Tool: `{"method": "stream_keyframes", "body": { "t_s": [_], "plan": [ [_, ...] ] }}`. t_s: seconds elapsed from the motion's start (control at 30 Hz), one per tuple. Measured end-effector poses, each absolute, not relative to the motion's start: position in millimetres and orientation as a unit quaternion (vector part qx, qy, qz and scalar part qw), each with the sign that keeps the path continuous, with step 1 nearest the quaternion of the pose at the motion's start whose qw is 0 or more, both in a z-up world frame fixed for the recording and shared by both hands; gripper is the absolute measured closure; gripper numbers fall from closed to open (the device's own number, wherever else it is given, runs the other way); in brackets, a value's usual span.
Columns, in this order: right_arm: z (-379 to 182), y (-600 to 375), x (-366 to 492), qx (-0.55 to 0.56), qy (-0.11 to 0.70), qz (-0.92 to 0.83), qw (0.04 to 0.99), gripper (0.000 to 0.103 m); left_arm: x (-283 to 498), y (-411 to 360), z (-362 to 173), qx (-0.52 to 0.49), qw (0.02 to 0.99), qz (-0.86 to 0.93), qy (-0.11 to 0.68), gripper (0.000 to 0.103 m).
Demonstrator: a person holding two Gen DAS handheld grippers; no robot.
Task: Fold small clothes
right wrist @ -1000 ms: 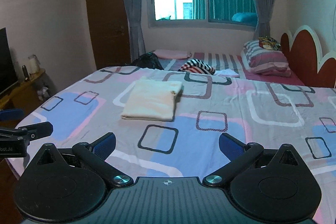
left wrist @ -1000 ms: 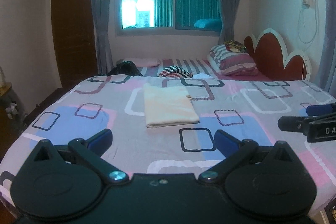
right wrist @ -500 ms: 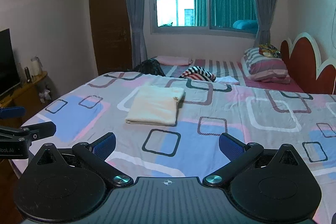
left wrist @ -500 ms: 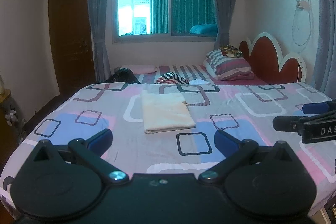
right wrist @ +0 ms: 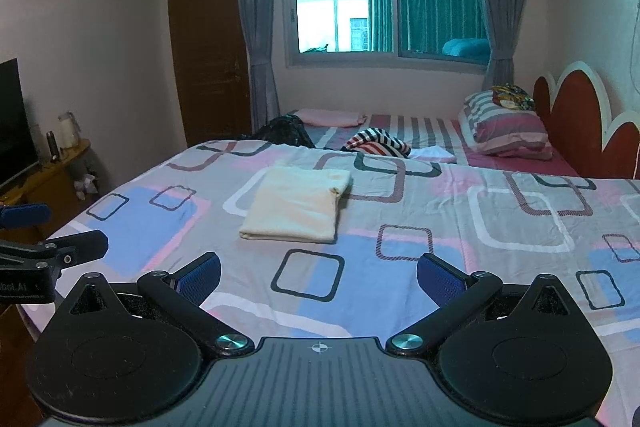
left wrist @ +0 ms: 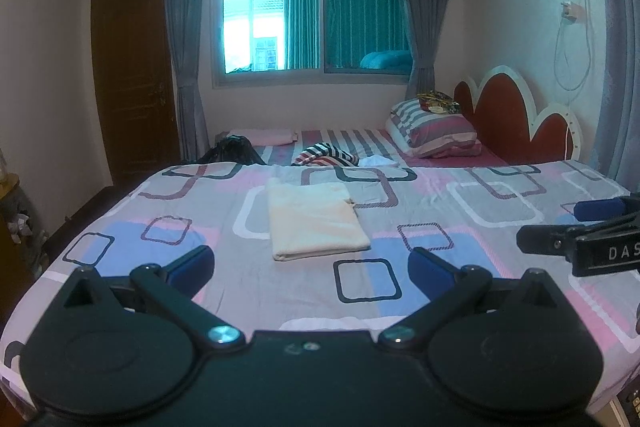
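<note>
A cream garment (left wrist: pixel 314 221) lies folded into a flat rectangle in the middle of the patterned bed sheet (left wrist: pixel 500 203); it also shows in the right wrist view (right wrist: pixel 298 209). My left gripper (left wrist: pixel 311 265) is open and empty, held above the near part of the bed, short of the garment. My right gripper (right wrist: pixel 319 273) is open and empty, also back from the garment. Each gripper shows at the edge of the other's view: the right one (left wrist: pixel 576 227), the left one (right wrist: pixel 44 233).
A striped garment (right wrist: pixel 378 145), a white cloth (right wrist: pixel 434 153) and a dark pile (right wrist: pixel 286 131) lie on the far bed, with a folded pink cloth (right wrist: pixel 330 117) and pillows (right wrist: pixel 506 129) by the red headboard (right wrist: pixel 580 125). A wooden stand (right wrist: pixel 48 175) with a TV is at left.
Both grippers have drawn back and tilted up a little, so the folded garment sits lower and farther in both views. The garment has not moved. Both stay open.
</note>
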State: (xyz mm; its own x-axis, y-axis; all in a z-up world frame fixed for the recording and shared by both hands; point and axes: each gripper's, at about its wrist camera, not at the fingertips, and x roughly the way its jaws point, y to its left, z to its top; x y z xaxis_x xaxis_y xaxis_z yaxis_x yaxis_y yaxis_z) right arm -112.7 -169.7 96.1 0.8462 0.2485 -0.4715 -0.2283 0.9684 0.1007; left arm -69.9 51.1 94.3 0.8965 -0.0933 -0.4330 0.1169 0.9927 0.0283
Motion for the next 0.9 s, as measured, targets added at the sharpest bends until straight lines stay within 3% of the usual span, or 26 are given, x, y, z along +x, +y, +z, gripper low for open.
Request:
{"method": "stream_keyframes", "body": {
  "t_s": [0.9],
  "plan": [
    [93.6, -177.6, -113.1, 0.008, 0.249, 0.129, 0.96, 0.0, -70.6, 53.8, 95.3, 0.022, 0.975, -0.048, 0.218, 0.001]
  ]
}}
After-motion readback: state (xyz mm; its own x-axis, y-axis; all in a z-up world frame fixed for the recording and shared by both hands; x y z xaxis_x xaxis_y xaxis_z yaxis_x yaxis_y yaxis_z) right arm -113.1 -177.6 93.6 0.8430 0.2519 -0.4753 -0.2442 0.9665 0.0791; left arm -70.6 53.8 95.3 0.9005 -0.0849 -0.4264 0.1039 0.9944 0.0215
